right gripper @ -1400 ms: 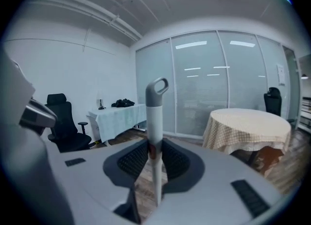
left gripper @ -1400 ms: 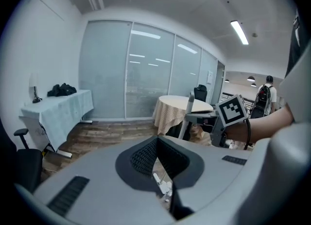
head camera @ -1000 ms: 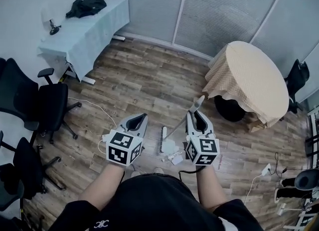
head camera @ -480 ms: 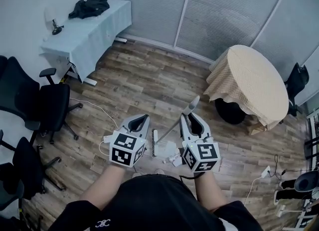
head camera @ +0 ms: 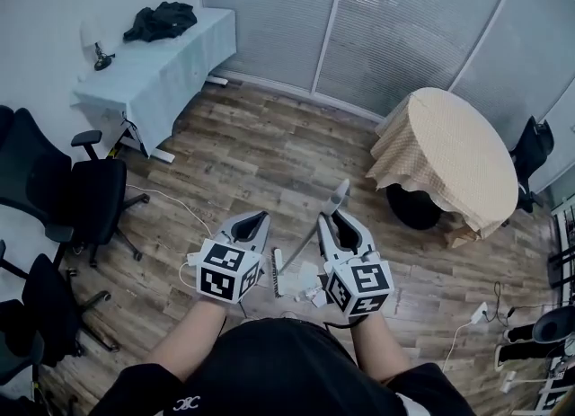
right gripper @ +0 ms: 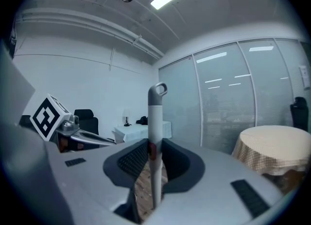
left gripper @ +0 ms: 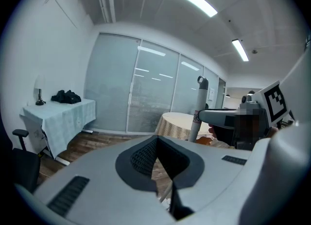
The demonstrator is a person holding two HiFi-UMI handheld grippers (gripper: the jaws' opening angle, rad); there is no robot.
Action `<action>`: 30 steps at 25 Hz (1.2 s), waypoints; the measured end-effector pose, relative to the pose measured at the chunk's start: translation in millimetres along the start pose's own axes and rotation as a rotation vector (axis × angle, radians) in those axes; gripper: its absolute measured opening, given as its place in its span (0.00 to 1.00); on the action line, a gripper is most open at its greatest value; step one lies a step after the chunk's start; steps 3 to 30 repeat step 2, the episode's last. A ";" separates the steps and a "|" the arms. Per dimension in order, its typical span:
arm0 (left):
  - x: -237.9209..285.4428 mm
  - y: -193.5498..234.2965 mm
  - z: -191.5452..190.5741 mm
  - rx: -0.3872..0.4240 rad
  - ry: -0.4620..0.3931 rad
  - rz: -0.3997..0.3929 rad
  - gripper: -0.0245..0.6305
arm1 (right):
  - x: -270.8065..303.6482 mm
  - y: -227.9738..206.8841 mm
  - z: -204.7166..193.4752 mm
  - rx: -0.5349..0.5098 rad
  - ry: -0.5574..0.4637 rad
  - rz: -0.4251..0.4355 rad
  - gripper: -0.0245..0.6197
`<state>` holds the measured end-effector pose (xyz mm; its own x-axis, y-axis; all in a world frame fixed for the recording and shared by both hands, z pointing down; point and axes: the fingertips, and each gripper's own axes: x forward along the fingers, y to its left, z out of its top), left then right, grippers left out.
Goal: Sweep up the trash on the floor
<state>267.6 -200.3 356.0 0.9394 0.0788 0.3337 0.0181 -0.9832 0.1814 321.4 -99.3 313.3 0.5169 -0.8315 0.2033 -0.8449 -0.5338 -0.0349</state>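
Across the room, a wood-plank floor [head camera: 260, 163] is stretching toward glass partitions at the far side. A cloth-draped round table [head camera: 449, 154] is standing at the far right, and a covered counter [head camera: 157, 59] is sitting at the far left.

Close to the person's feet, the right gripper [head camera: 334, 219] is pinching the handle of a broom [head camera: 338, 199], jaws pressed onto the shaft below its grey hanging loop. The shaft is slanting down and left to the brush head on the floor between the two grippers. The left gripper [head camera: 253, 222] is hovering just left of that, jaws pressed together with nothing between them.

White crumpled trash [head camera: 307, 277] is lying on the floor just right of the brush head, near the person.

Sweeping seems to be under way, with the scraps being gathered. No dustpan is showing, so the next move probably calls for dragging the bristles through the scraps while keeping a firm grip on the shaft.
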 end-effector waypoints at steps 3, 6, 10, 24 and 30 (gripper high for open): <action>-1.3 -0.8 2.8 0.000 -0.003 -0.005 0.03 | -0.2 2.3 3.7 -0.006 -0.002 0.005 0.19; -1.3 -0.8 2.8 0.000 -0.003 -0.005 0.03 | -0.2 2.3 3.7 -0.006 -0.002 0.005 0.19; -1.3 -0.8 2.8 0.000 -0.003 -0.005 0.03 | -0.2 2.3 3.7 -0.006 -0.002 0.005 0.19; -1.3 -0.8 2.8 0.000 -0.003 -0.005 0.03 | -0.2 2.3 3.7 -0.006 -0.002 0.005 0.19; -1.3 -0.8 2.8 0.000 -0.003 -0.005 0.03 | -0.2 2.3 3.7 -0.006 -0.002 0.005 0.19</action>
